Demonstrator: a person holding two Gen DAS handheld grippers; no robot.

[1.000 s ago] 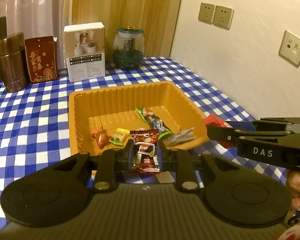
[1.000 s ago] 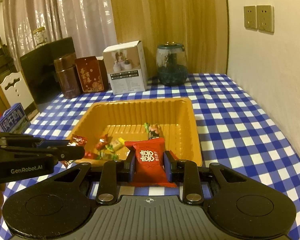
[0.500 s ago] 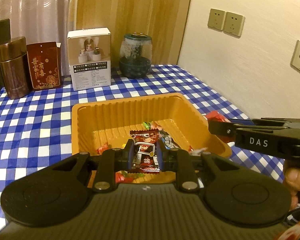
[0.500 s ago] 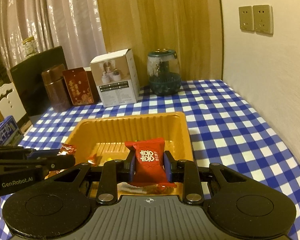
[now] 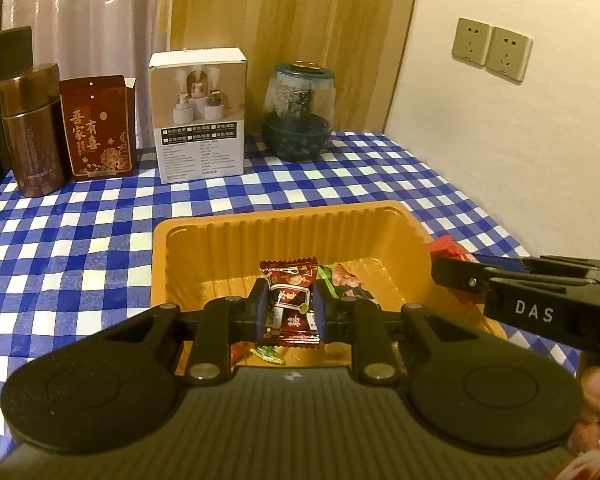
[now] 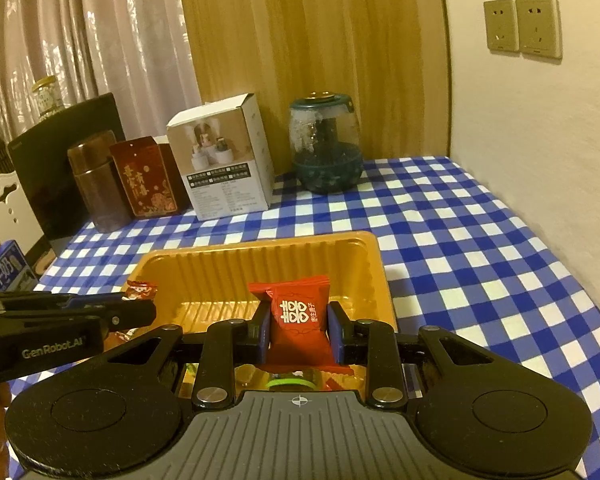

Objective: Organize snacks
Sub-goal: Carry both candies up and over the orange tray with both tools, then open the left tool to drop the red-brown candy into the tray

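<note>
An orange plastic tray (image 5: 284, 228) (image 6: 260, 256) lies on the blue checked tablecloth with several wrapped snacks on its floor. My left gripper (image 5: 288, 312) is shut on a dark red snack packet (image 5: 290, 304) and hangs over the tray's near part. My right gripper (image 6: 299, 330) is shut on a bright red packet with white characters (image 6: 298, 320), also above the tray's near edge. In the left wrist view the right gripper (image 5: 452, 268) comes in from the right with its red packet. In the right wrist view the left gripper (image 6: 140, 304) reaches in from the left.
Along the table's back edge stand a brown canister (image 5: 32, 132), a red gift box (image 5: 98, 128), a white carton (image 5: 200, 120) and a glass jar (image 5: 298, 112). A wall with sockets (image 5: 492, 52) borders the right side. A blue milk carton (image 6: 4, 272) sits far left.
Both grippers have moved forward over the tray with their packets still held. The tray has slid lower in both views and the back-row objects look nearer.
</note>
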